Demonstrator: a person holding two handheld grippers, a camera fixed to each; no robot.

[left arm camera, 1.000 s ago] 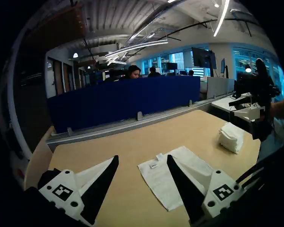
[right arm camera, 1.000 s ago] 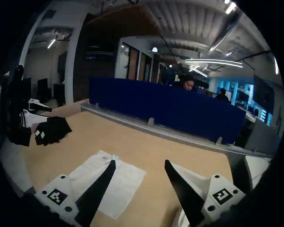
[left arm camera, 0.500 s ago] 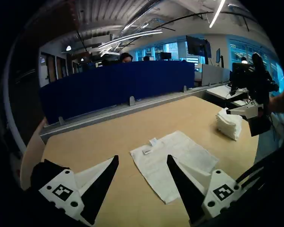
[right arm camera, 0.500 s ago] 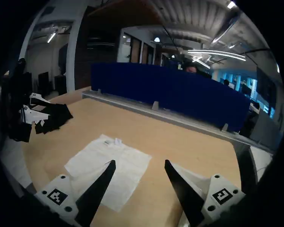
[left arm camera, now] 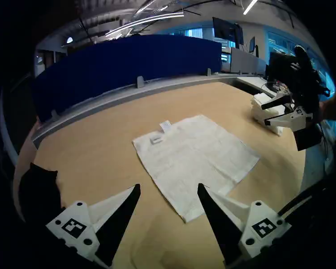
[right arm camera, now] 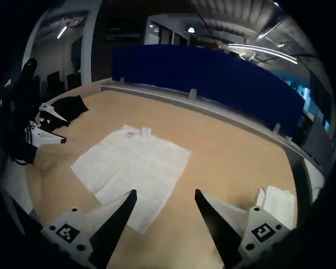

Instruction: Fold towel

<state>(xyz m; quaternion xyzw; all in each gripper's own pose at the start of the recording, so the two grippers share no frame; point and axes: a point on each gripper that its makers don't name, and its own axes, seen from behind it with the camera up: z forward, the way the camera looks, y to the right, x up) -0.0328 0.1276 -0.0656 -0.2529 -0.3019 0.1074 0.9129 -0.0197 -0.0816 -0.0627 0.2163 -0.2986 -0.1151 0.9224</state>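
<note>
Ahead of left gripper (left arm camera: 168,185) and right gripper (right arm camera: 165,191), jaws wide: towel (left arm camera: 195,150), near edge partly hidden.

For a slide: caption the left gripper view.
Open left gripper faces a flat white towel on the desk; right gripper beyond.

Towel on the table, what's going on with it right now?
A person holds a gripper in each hand. The white towel lies spread flat on the table, not yet folded. The left gripper and right gripper hover open at opposite sides of it, gripping nothing. A folded white stack sits aside.
</note>
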